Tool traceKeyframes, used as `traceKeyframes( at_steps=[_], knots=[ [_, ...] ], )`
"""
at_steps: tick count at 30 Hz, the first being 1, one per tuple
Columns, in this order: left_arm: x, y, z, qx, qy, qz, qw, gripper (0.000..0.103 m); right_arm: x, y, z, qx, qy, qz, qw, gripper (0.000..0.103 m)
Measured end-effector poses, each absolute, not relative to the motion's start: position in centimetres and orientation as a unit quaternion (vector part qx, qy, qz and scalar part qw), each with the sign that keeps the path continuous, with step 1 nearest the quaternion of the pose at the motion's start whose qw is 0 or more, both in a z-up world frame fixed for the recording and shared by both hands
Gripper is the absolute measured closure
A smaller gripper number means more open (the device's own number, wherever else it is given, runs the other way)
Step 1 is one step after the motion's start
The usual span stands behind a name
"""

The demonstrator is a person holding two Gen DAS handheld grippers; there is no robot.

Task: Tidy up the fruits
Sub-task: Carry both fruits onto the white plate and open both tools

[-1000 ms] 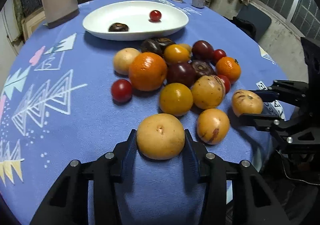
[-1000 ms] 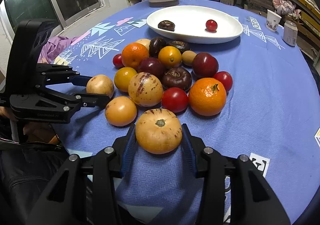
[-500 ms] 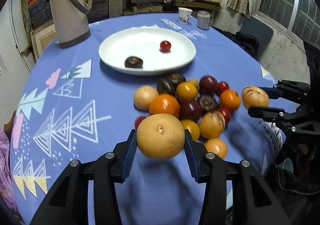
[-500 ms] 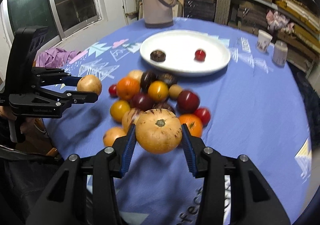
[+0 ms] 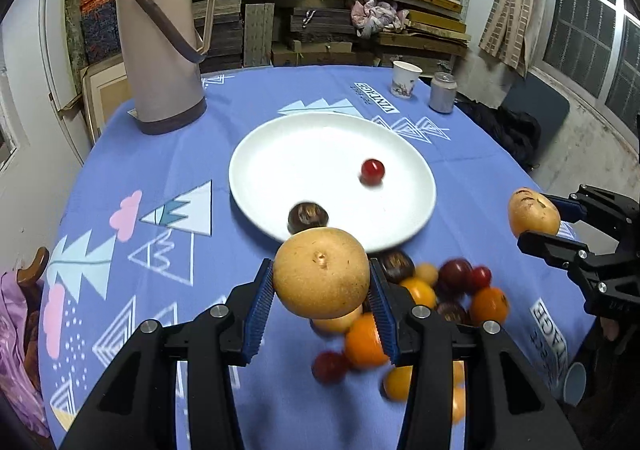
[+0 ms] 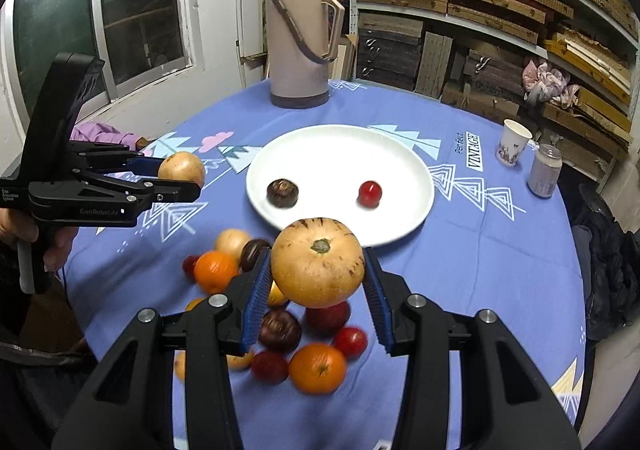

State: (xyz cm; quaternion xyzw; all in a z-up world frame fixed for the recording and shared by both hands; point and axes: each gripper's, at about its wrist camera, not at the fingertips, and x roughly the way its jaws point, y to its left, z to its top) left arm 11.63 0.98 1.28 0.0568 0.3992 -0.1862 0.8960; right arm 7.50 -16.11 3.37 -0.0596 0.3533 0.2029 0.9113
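Blue-padded jaws of the left gripper [image 5: 322, 300] and right gripper [image 6: 316, 298] each pinch a tan fruit above the loose fruit pile [image 6: 280, 314]; both should settle gently, well apart, on the white plate [image 6: 400, 154].

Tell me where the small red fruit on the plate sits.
The small red fruit lies on the right half of the white plate in both views, apart from the dark fruit to its left.

Round table [image 6: 500, 250], blue cloth: white plate [image 6: 400, 154], thermos [image 6: 298, 34], cup [image 6: 514, 142], can [image 6: 544, 170], fruit pile [image 6: 280, 330].
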Motion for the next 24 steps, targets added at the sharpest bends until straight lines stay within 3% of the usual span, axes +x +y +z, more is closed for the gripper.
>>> traceKeyframes(
  at_steps=[14, 24],
  knots=[
    [20.8, 0.5, -2.3, 0.028, 0.449, -0.153, 0.880, 0.056, 18.9, -15.8, -1.2, -0.020, 0.430, 0.195, 0.881, 0.059],
    [24.0, 0.5, -4.2, 0.012, 0.464, -0.147, 0.873, 0.056, 21.9, -15.8, -4.6, -0.005, 0.467, 0.175, 0.867, 0.059]
  ],
)
